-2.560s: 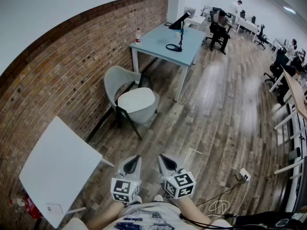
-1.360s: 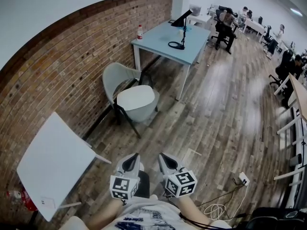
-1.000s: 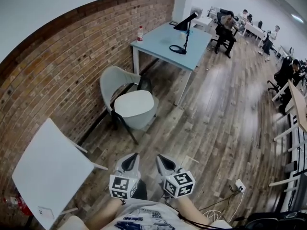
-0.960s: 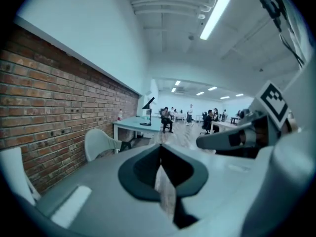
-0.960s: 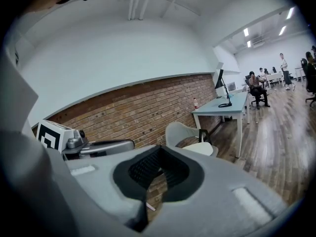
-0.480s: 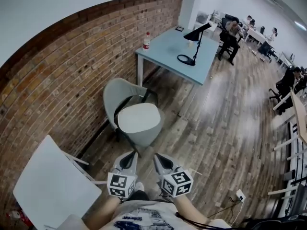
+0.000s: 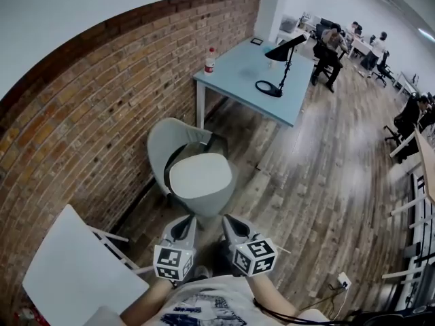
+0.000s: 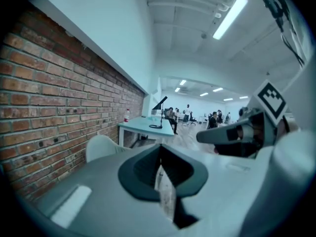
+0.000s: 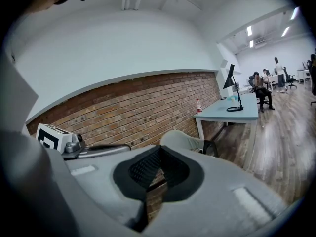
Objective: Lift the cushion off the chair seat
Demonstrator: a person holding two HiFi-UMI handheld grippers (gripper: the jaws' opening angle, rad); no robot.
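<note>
A pale grey shell chair [image 7: 170,138] stands by the brick wall, with a white round cushion [image 7: 200,175] lying on its seat. Both grippers hover side by side just short of the chair's front edge. My left gripper [image 7: 183,224] is shut with nothing in it, and so is my right gripper [image 7: 230,223]. In the left gripper view the chair back [image 8: 101,147] peeks over the shut jaws; in the right gripper view the chair back [image 9: 185,141] shows above them. The cushion is hidden in both gripper views.
A light blue table [image 7: 234,80] with a black desk lamp [image 7: 282,53] and a bottle [image 7: 210,61] stands beyond the chair. A white table [image 7: 78,267] is at my near left. Brick wall [image 7: 81,121] runs along the left. People sit at desks far back.
I have walked closer to the chair: it and the cushion now sit directly ahead of both grippers. Both grippers stayed shut and side by side.
</note>
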